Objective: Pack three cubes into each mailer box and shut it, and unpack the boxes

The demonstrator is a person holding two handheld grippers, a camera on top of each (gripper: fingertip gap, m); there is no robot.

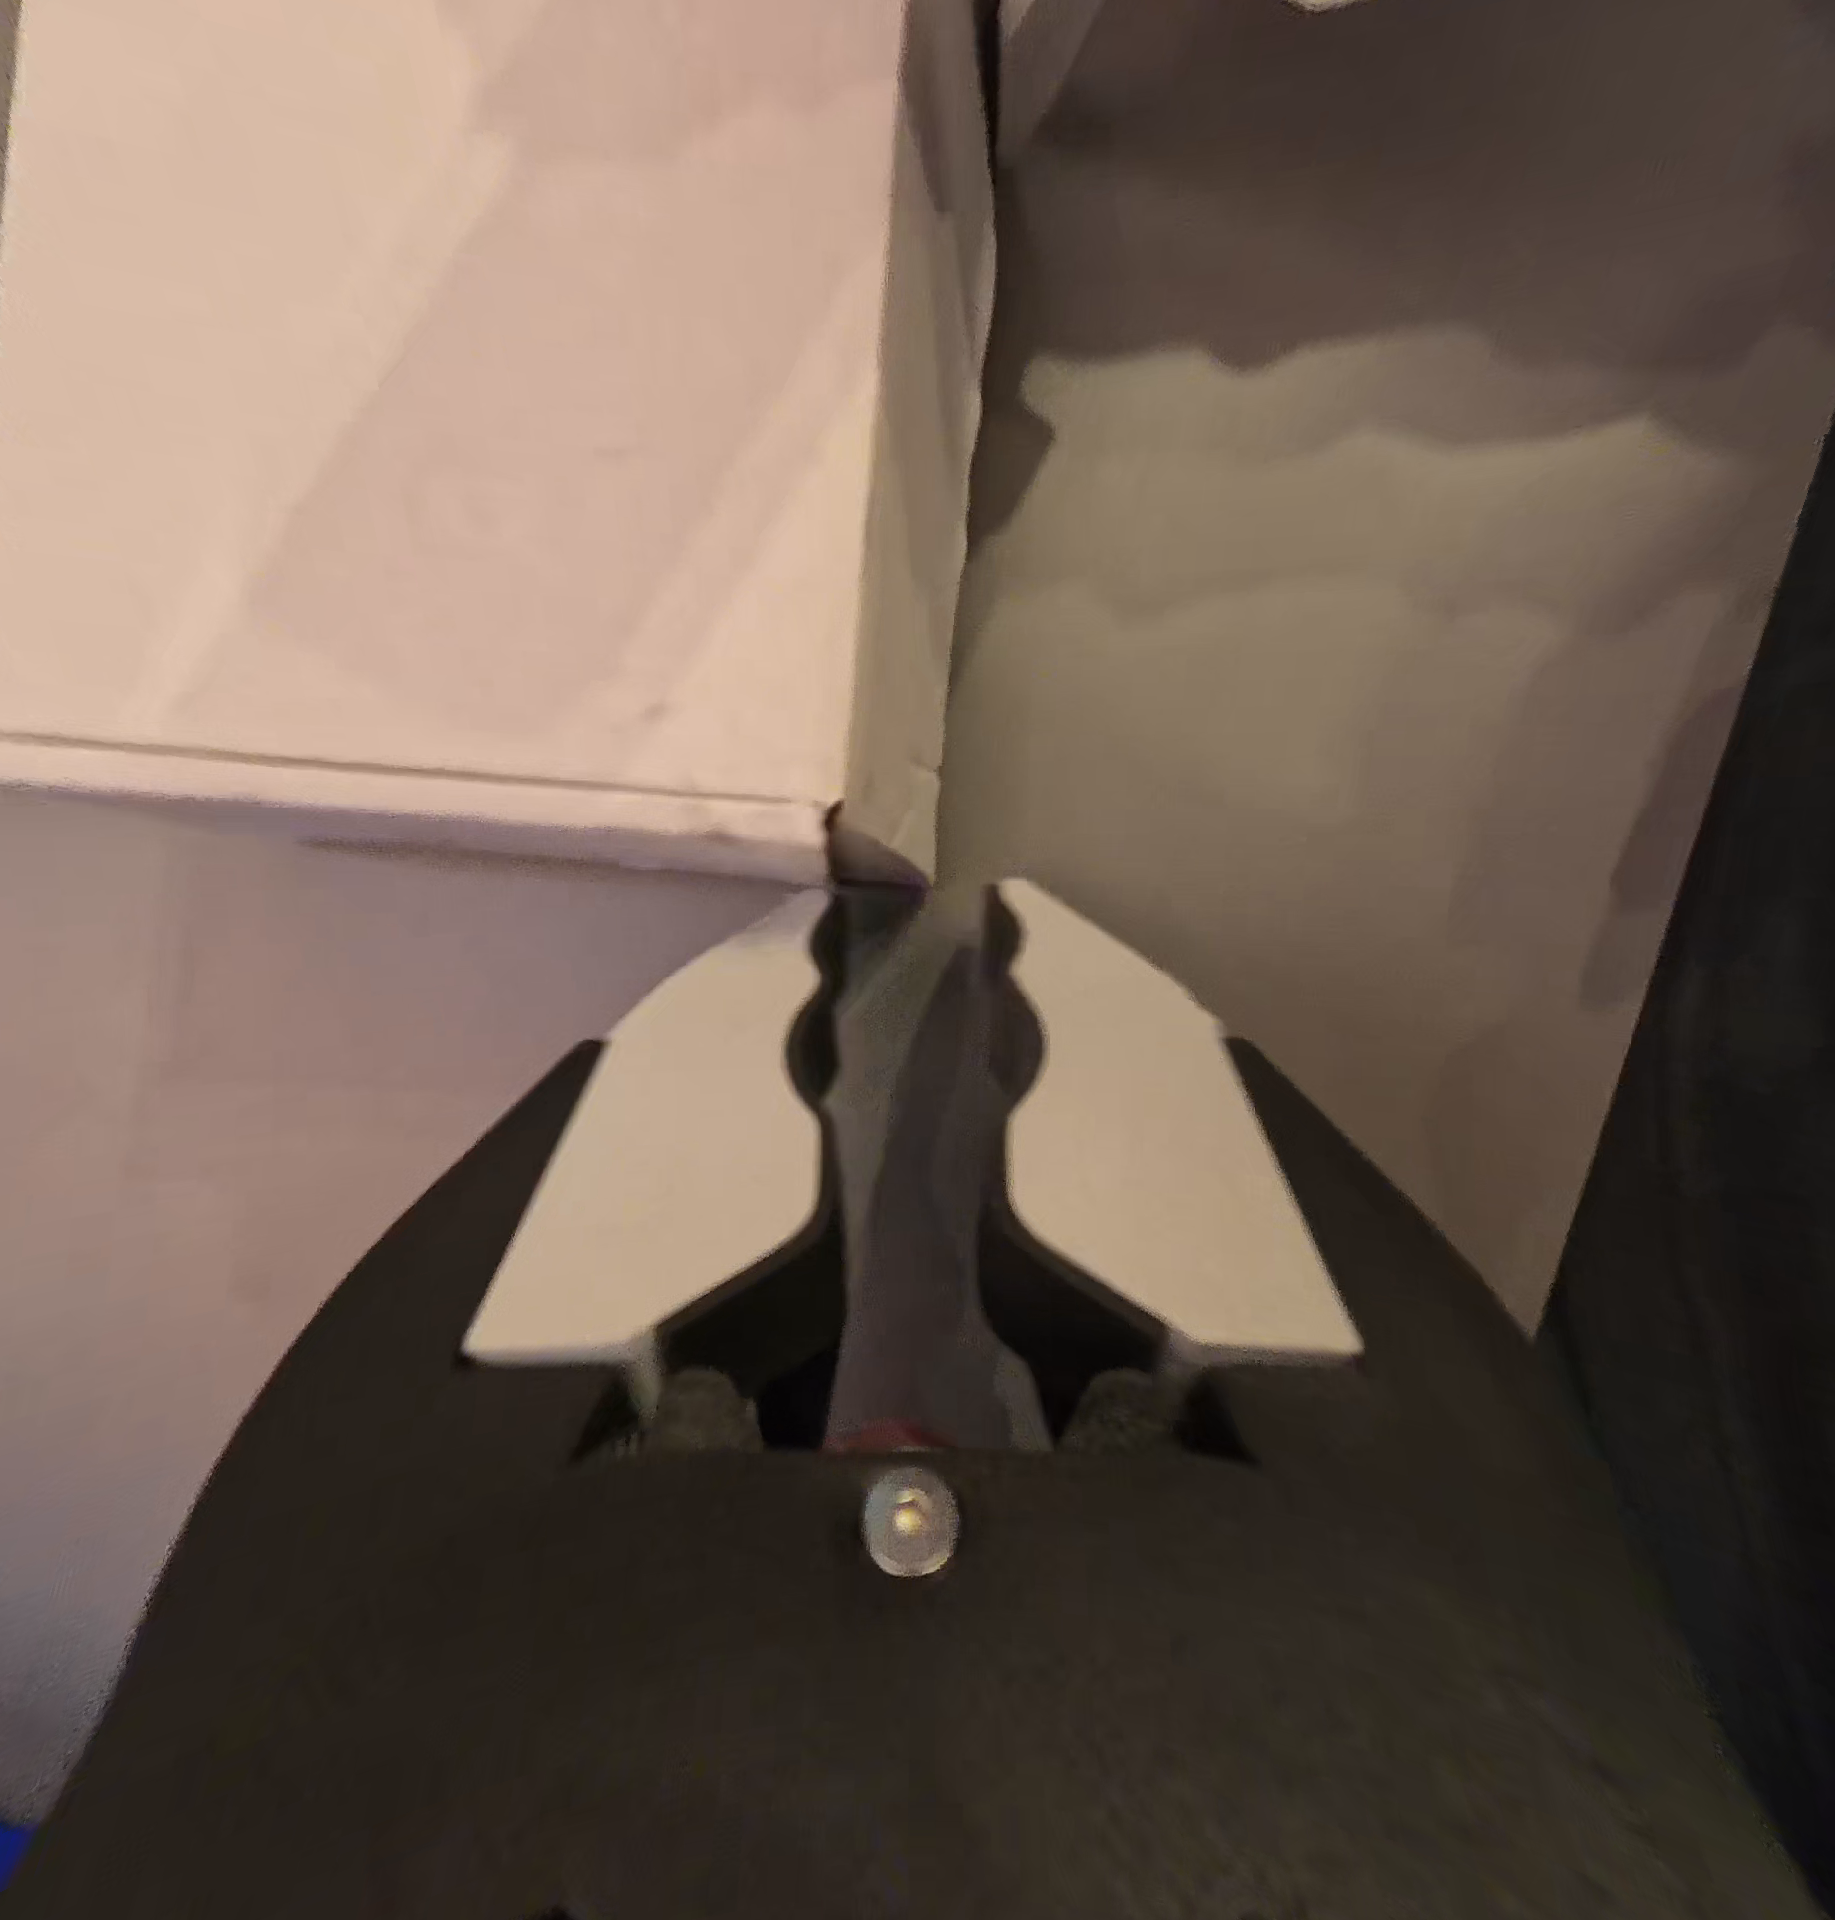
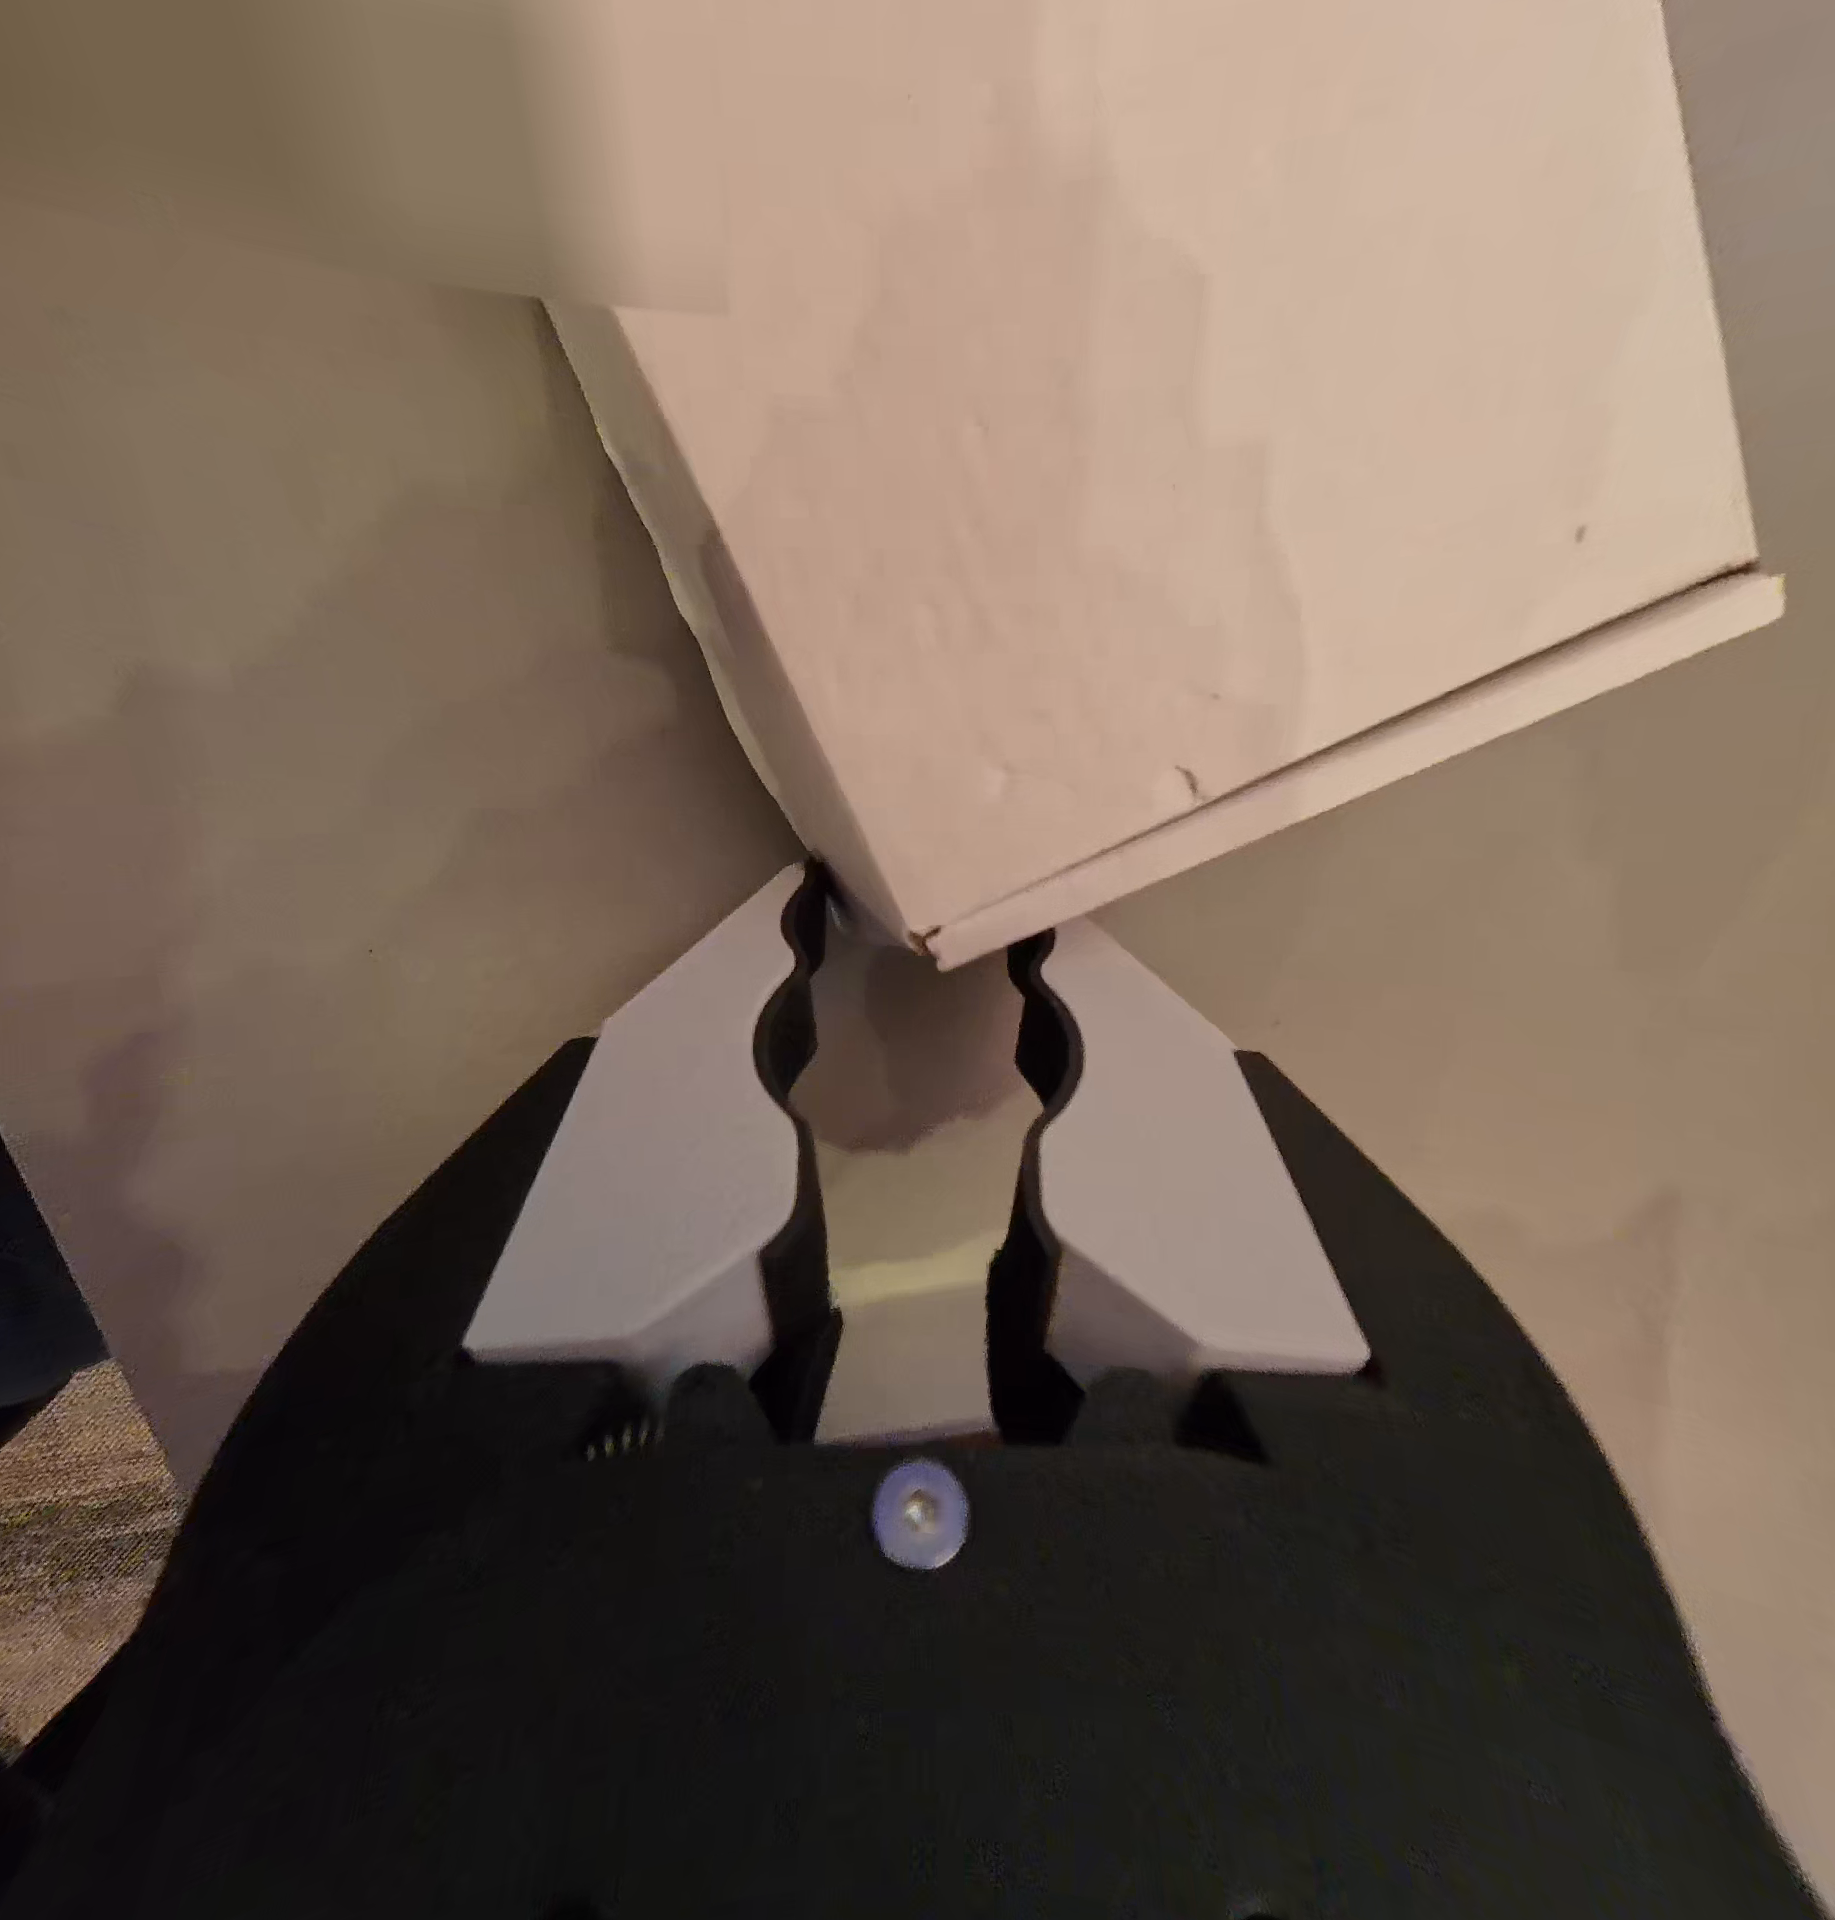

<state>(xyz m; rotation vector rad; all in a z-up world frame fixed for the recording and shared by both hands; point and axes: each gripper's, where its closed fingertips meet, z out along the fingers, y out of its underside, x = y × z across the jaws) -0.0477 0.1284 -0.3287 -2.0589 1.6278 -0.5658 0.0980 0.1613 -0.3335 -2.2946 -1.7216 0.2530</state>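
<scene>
Mailer box, white cardboard with its lid down, lies on the pale surface and fills the upper part of both wrist views; in the right view one corner points down at the right tongs, whose jaws stand apart with that corner just above the gap, the left fingertip close against the box's side; in the left view the left tongs are nearly shut, empty, their tips just below a lower corner of the box; whether they touch it I cannot tell.
</scene>
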